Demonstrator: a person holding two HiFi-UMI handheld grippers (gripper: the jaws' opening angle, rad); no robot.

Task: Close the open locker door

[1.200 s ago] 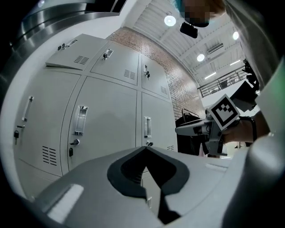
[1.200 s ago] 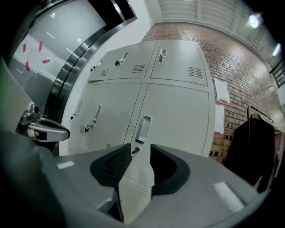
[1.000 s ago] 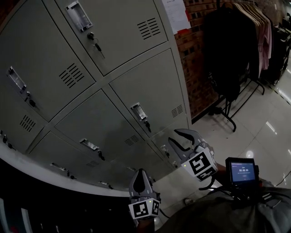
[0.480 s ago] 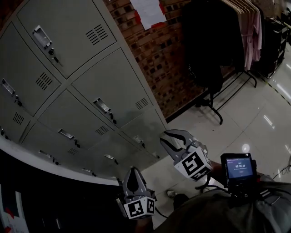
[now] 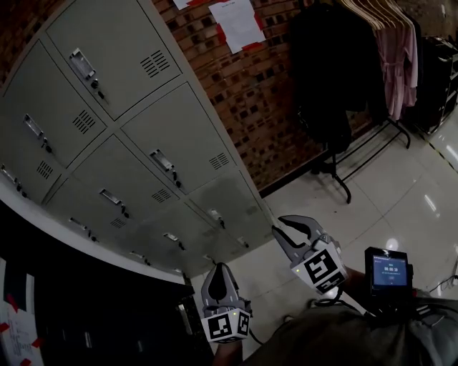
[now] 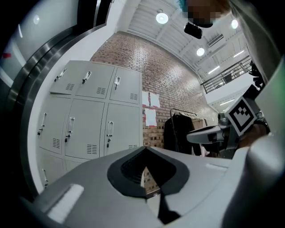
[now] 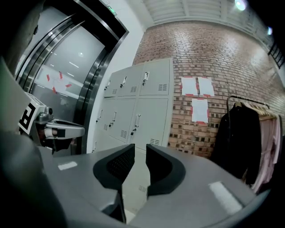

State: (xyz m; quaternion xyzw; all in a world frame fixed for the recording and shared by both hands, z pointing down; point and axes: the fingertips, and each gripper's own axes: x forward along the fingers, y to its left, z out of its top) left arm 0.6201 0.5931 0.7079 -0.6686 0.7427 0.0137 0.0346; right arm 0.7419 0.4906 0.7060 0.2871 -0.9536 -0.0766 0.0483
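The grey locker bank (image 5: 143, 143) stands against the brick wall, and every door I can see on it lies flush; no open door shows in any view. My left gripper (image 5: 218, 269) is held low in the middle, shut and empty, pointing level toward the lockers (image 6: 93, 120). My right gripper (image 5: 281, 224) is to its right, away from the lockers (image 7: 142, 107). Its jaws have just been closing and stand open by a narrow gap (image 7: 140, 150) with nothing between them. Neither gripper touches the lockers.
A clothes rack (image 5: 343, 64) with dark and pink garments stands at the right by the brick wall. Papers (image 5: 236, 21) hang on the wall. A dark glass door frame (image 7: 84, 89) lies left of the lockers. A small screen (image 5: 387, 271) sits beside my right gripper.
Both grippers have been carried sideways and the lockers have slid left and farther off in the head view. The right jaws stand narrower than before.
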